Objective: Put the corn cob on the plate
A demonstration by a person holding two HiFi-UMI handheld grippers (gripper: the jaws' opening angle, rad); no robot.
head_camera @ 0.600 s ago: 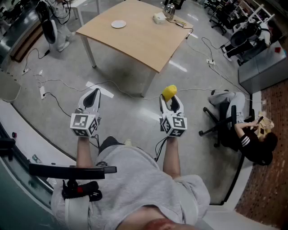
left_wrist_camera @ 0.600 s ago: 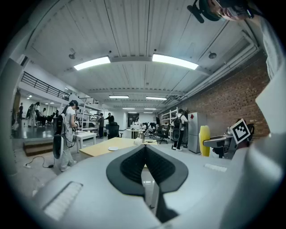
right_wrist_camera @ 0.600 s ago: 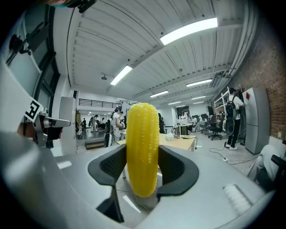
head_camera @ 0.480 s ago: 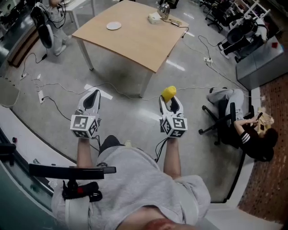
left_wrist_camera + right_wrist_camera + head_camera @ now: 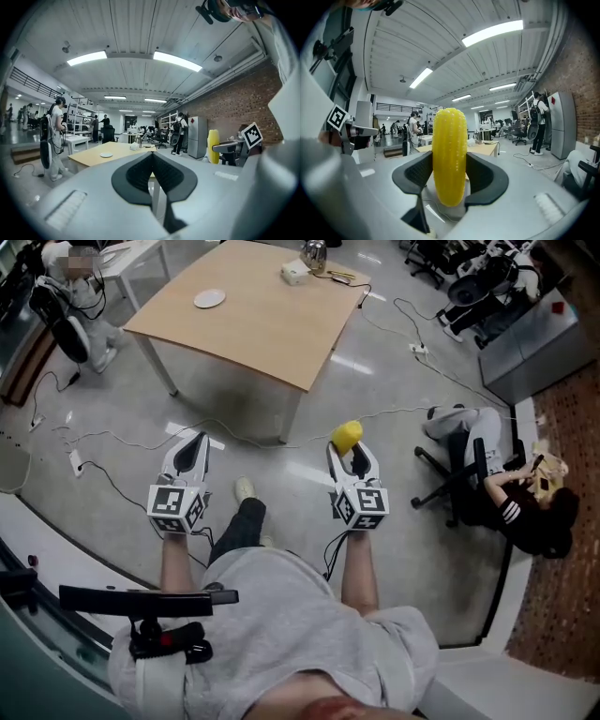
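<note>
Up front in right claw (image 5: 450, 168): corn cob (image 5: 449, 145) upright, clamped mid-length so it rides steady. Left claw (image 5: 152, 161) clenched on nothing, spare. Plate (image 5: 209, 299) on worktop (image 5: 272, 329), well ahead. Gotta walk over.

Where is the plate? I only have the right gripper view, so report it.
Observer: The white plate lies on the wooden table, toward its left side in the head view.
Operator: Give me the left gripper's state.
Observer: The left gripper is shut, pads together, nothing between them.
Operator: Report the floor ahead.
Observer: A cable runs across the floor between the person and the table.
</note>
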